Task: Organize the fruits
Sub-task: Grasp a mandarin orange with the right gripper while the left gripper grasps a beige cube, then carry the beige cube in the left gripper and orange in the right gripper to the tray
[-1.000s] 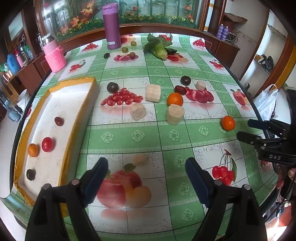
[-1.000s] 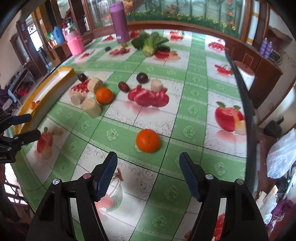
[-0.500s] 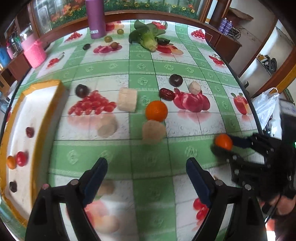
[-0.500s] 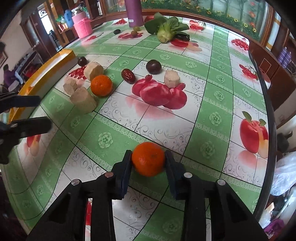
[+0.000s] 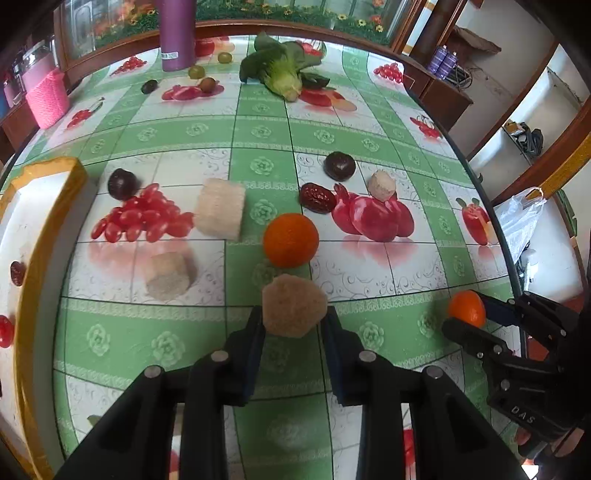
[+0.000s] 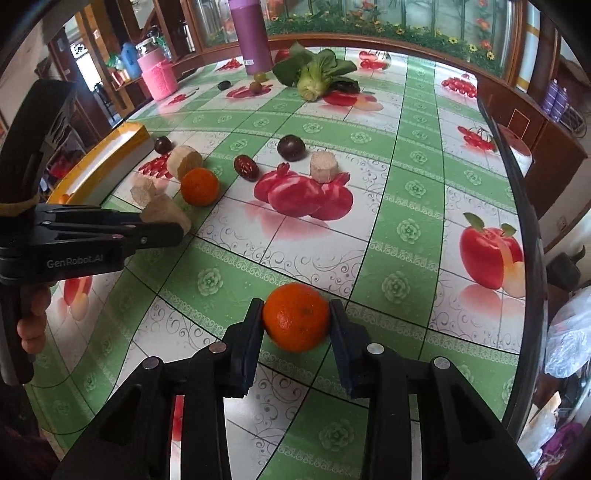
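Note:
My left gripper is closing its jaws, and both pads touch a beige chunk that sits on the fruit-print tablecloth. The same grip shows in the right wrist view, with the left gripper at the chunk. My right gripper is shut on a small orange near the table's right edge; it appears too in the left wrist view as the right gripper. A second orange lies just beyond the chunk. A white tray with a yellow rim stands at the left, holding a few small fruits.
Two dark plums, a red date and three more beige chunks lie mid-table. A bok choy, a purple bottle and a pink cup stand at the back. The table edge curves along the right.
The left gripper came forward over the table to the beige chunk and its wide jaws closed onto it. The right gripper's jaws closed on the orange, then held still.

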Available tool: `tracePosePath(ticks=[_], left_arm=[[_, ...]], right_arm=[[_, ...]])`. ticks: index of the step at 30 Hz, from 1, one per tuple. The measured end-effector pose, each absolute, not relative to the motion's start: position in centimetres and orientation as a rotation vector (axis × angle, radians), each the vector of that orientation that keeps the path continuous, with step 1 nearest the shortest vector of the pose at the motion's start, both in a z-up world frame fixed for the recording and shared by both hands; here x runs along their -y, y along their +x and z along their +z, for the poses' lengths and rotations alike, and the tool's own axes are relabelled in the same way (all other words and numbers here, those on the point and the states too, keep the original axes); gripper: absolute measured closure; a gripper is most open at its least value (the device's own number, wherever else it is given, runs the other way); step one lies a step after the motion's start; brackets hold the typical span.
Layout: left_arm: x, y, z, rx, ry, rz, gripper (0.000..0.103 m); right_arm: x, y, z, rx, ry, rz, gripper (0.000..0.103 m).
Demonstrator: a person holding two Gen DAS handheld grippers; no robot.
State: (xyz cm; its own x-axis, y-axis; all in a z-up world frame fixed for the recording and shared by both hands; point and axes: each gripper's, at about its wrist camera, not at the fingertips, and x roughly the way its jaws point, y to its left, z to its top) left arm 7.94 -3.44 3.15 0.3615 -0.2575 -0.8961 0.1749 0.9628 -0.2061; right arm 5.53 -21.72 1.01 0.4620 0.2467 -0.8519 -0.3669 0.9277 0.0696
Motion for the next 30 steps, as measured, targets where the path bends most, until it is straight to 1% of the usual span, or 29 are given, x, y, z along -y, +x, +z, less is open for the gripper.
tracePosePath(ticks=[9, 17, 30], left_arm=[[0.2, 4.6, 6.2, -1.121, -0.122, -0.294, 0.069], [-3.0, 2.1, 7.9, -1.073, -0.14, -0.289, 0.069], [-12.2, 0.7, 8.7, -1.029, -0.214, -0.186, 0.069]], right_arm=[[20.1, 3.4, 4.1, -0.962, -0.157, 0.387, 0.069], [17.5, 2.1, 5.3, -0.943, -0.172, 0.4, 0.069], [7.7, 3.4, 6.4, -0.931, -0.221, 0.507, 0.069]])
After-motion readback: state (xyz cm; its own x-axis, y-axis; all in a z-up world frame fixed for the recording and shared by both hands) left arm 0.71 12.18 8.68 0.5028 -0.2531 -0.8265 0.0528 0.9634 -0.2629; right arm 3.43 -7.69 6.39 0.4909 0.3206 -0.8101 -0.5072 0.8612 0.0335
